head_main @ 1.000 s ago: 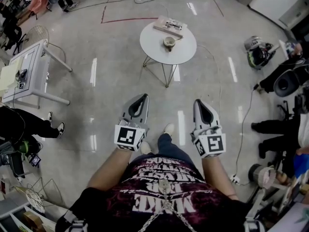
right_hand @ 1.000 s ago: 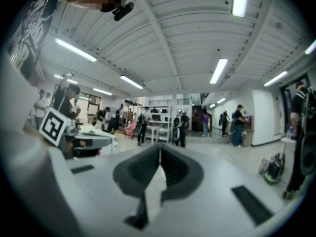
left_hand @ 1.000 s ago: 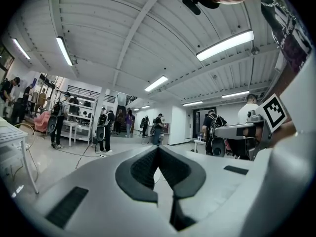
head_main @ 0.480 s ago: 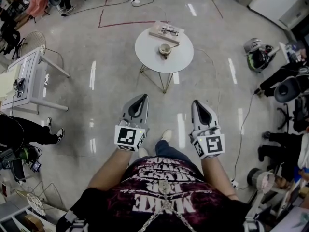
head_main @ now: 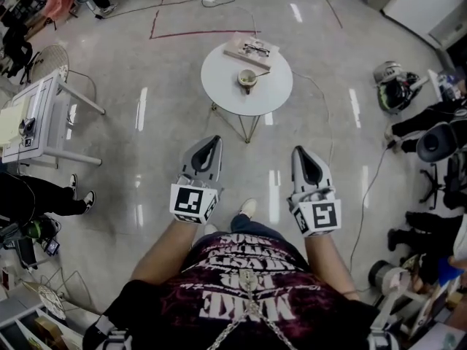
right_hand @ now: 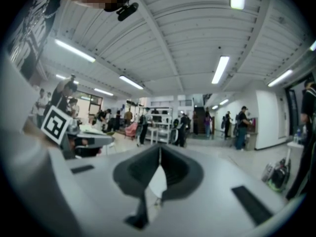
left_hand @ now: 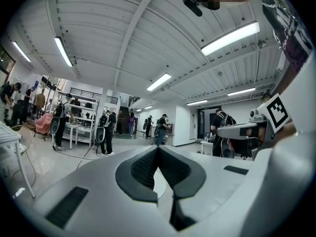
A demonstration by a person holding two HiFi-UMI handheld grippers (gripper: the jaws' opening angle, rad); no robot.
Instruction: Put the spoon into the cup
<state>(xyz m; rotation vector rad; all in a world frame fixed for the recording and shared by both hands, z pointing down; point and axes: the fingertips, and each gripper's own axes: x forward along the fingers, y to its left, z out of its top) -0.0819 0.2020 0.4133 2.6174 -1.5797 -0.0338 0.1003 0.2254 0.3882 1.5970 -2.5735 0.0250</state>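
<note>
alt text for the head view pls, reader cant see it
Seen from above, a person holds a grey two-jaw left gripper and matching right gripper out front, jaws together and empty, facing a small round white table across a glossy grey floor. A small pale cup and a flat pale book rest on it.

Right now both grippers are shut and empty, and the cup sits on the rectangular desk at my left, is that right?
No. The head view shows the cup on the round table straight ahead, not the desk. The left gripper and right gripper are shut and empty.
</note>
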